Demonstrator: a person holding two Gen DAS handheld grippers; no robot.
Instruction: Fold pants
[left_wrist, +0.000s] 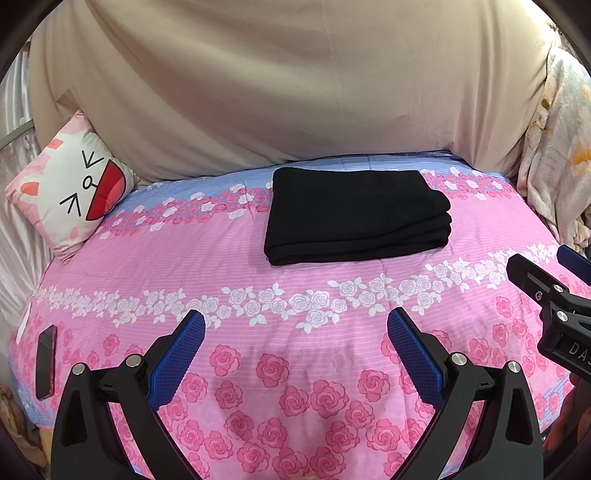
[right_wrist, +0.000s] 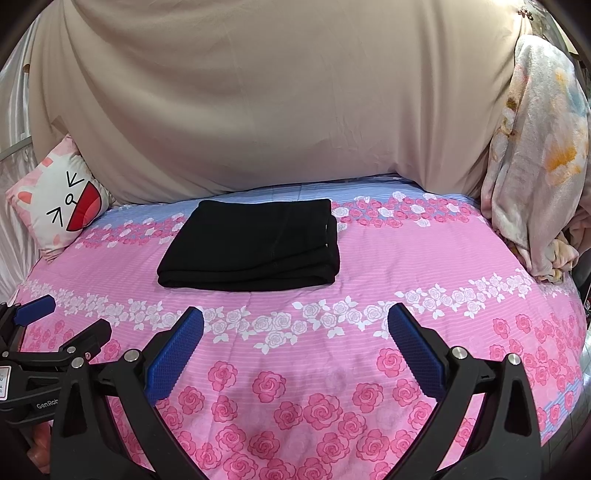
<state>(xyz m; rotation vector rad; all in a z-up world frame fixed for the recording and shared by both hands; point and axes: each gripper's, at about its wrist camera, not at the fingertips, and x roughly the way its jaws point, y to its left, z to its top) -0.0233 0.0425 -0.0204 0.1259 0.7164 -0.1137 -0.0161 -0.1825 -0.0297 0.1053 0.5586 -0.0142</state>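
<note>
Folded black pants (left_wrist: 356, 216) lie on the rose-print bedspread (left_wrist: 295, 369), well ahead of both tongs.

The pants form a neat layered rectangle near the far side of the bed, just before the beige draped sheet (left_wrist: 288, 81). The left gripper (left_wrist: 295, 325) hangs over the near part of the bedspread with its blue pads (left_wrist: 177, 354) spread wide and nothing between them; the pants sit beyond it, slightly to the right. The right gripper (right_wrist: 295, 325) is likewise spread and empty, the pants beyond it and a little to the left. A cat-face cushion (left_wrist: 74, 192) leans at the far left corner, and a dark phone (left_wrist: 46, 360) lies near the bed's left edge.
</note>
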